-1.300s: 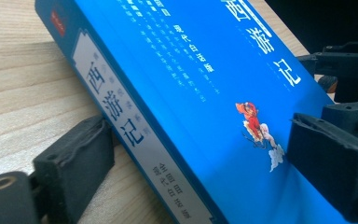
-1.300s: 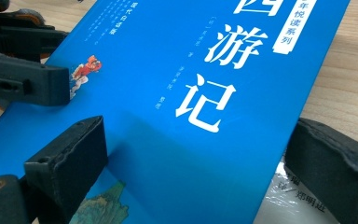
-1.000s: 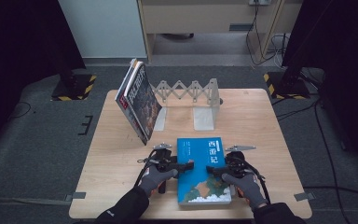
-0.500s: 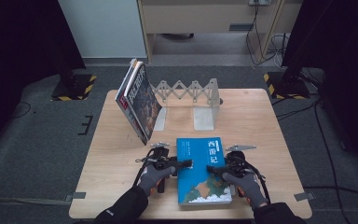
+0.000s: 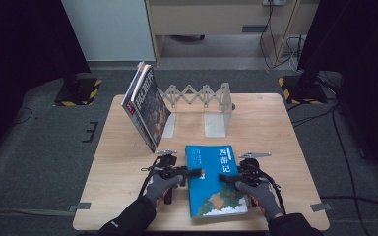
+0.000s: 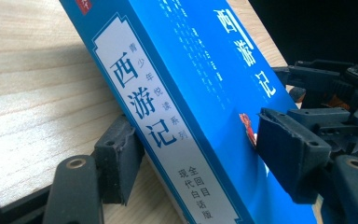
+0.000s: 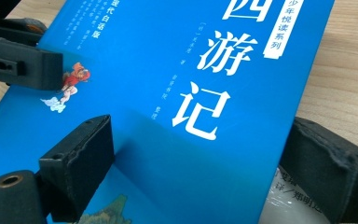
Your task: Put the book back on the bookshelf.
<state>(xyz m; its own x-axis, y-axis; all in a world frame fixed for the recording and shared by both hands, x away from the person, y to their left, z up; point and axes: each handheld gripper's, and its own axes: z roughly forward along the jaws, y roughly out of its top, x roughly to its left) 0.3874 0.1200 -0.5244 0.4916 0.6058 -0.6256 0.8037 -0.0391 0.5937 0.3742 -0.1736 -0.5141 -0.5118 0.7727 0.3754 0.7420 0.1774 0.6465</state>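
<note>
A blue book (image 5: pixel 211 196) with white Chinese title lies flat near the table's front edge. My left gripper (image 5: pixel 194 173) is at its left side. In the left gripper view the book (image 6: pixel 205 70) runs between the jaws of my left gripper (image 6: pixel 200 158): one pad (image 6: pixel 116 163) sits against the spine's underside, the other on the cover. These jaws have just been closing on the spine. My right gripper (image 5: pixel 224 178) reaches in from the right. In the right gripper view my right gripper (image 7: pixel 200 168) clamps the book (image 7: pixel 168 70), one pad on the cover, one beneath the edge, still closing slightly.
Two or three books (image 5: pixel 147 105) lean at the back left against a grey folding rack (image 5: pixel 197 96) with a metal bookend (image 5: pixel 216 123). The wooden table (image 5: pixel 275 128) has bare surface to the right and left of the blue book.
My left gripper's jaws have narrowed around the book's left edge. Both hands and the book stay where they were.
</note>
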